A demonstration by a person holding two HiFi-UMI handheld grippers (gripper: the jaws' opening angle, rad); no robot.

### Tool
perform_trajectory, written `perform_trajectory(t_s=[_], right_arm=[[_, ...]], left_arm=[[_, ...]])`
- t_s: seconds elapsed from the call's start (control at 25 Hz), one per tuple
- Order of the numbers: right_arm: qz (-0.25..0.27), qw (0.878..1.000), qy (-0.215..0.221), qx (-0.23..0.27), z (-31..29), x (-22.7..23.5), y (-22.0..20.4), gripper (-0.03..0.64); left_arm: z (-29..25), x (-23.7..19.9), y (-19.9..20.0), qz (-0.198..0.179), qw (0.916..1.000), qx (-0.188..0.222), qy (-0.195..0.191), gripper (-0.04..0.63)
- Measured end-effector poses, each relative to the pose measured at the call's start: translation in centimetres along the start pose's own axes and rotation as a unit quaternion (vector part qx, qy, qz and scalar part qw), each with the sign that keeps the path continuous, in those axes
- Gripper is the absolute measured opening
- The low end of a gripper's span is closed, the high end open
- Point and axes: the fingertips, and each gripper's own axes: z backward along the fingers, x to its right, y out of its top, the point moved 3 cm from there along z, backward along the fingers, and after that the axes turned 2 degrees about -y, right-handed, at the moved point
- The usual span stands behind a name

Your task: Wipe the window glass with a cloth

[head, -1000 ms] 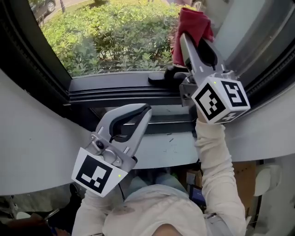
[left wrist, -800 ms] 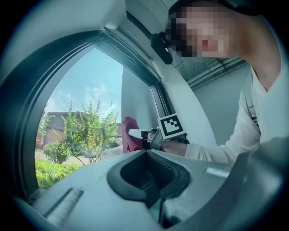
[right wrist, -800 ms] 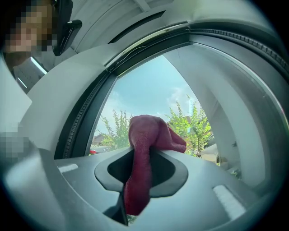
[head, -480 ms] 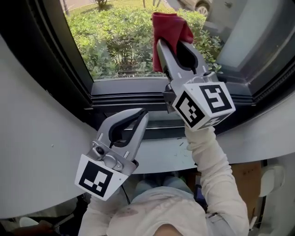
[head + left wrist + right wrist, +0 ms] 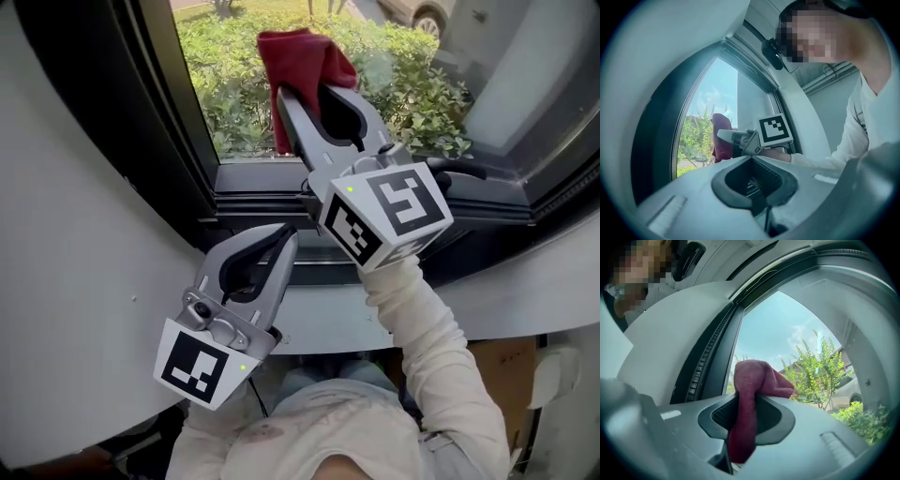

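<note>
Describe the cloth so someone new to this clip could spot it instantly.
Find the window glass with green bushes behind it. In front of it, the right gripper pinches a bunched cloth. It is the only dark red thing there.

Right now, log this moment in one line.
right tool: shut on red cloth, at window glass | left tool: shut, empty, low

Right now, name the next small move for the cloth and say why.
Probably sweep the right claw rightward along the glass: it is shut on the red cloth, which sits close to the dark frame, with most of the pane lying to its right.
</note>
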Motion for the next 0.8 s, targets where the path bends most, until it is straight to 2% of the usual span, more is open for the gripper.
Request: perform_trajectory(t_s=[0.4,0.6,0.8], right_arm=[[-0.031,0.999,0.034,-0.011,1.5,0.8,-0.5,0.104],[-0.015,0.999,0.042,-0.003,4.1,1.6,1.7,0.104],[-0.008,0.999,0.038,0.005,9.2,3.0,3.6,0.104]], left_arm=[[-1.4,1.2,-0.2,0.0,1.0,0.002,-0.004,0.0],[-3.2,3.1,0.7,-0.005,0.9998,0.008,-0.017,0.0],[-4.8,5.8,1.6,-0.011,0.9991,0.017,-0.037,0.0]])
